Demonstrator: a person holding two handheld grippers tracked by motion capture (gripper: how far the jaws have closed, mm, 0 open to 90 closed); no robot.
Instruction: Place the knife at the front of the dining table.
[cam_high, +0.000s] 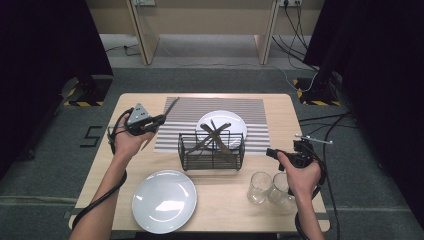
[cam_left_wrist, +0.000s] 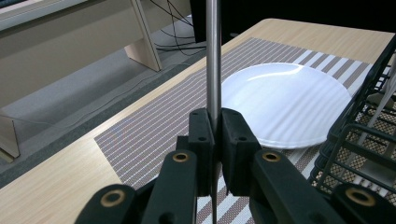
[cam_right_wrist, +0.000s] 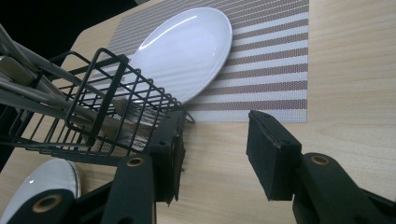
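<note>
My left gripper (cam_high: 161, 119) (cam_left_wrist: 214, 126) is shut on a slim metal piece of cutlery (cam_high: 171, 106) (cam_left_wrist: 213, 56), which sticks out past the jaws over the striped placemat's (cam_high: 215, 105) left edge. A black wire basket (cam_high: 212, 160) (cam_right_wrist: 93, 93) stands mid-table with several pieces of cutlery (cam_high: 215, 135) (cam_right_wrist: 37, 88) leaning crossed inside it. Behind it a white plate (cam_high: 232, 120) (cam_left_wrist: 280, 98) (cam_right_wrist: 187, 46) lies on the placemat. My right gripper (cam_high: 272, 152) (cam_right_wrist: 215, 149) hovers open just right of the basket, nothing between its jaws.
A second white plate (cam_high: 164, 200) (cam_right_wrist: 42, 186) lies at the table's front left. Two clear glasses (cam_high: 259, 187) (cam_high: 280, 190) stand at the front right, close under my right hand. Cables trail on the floor beyond the table.
</note>
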